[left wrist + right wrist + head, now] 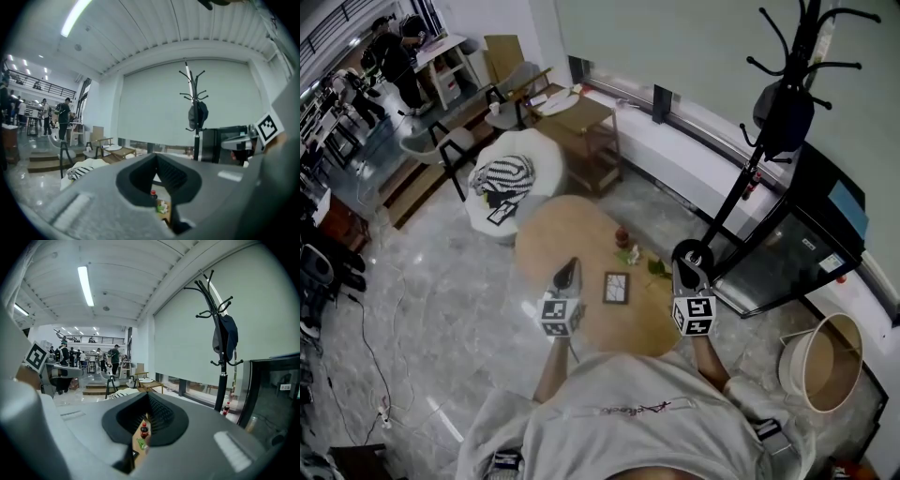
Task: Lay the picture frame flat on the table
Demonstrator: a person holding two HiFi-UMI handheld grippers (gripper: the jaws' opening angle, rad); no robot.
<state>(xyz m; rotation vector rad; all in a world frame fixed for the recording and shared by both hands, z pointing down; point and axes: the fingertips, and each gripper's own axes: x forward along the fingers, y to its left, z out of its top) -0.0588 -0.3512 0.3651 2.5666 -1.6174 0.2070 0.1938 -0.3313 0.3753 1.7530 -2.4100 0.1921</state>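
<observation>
The picture frame (617,288), dark-rimmed, lies flat on the round wooden table (558,234), near its front edge. My left gripper (570,265) hovers just left of the frame, jaws together on nothing. To the frame's right my right gripper (684,266) is held over the table's right edge, also shut and empty. Both gripper views look level across the room, above the table. In the left gripper view, the gripper (156,164) shows only a sliver of tabletop below its jaws. A corner of the frame (133,455) shows under my right gripper (148,401).
A small red-capped bottle (622,235) and a green and white sprig (642,261) sit behind the frame. A white armchair with a striped cushion (508,174) stands beyond the table, a black coat rack (773,112) and dark cabinet (811,230) to the right, a round bin (820,361) by my right side.
</observation>
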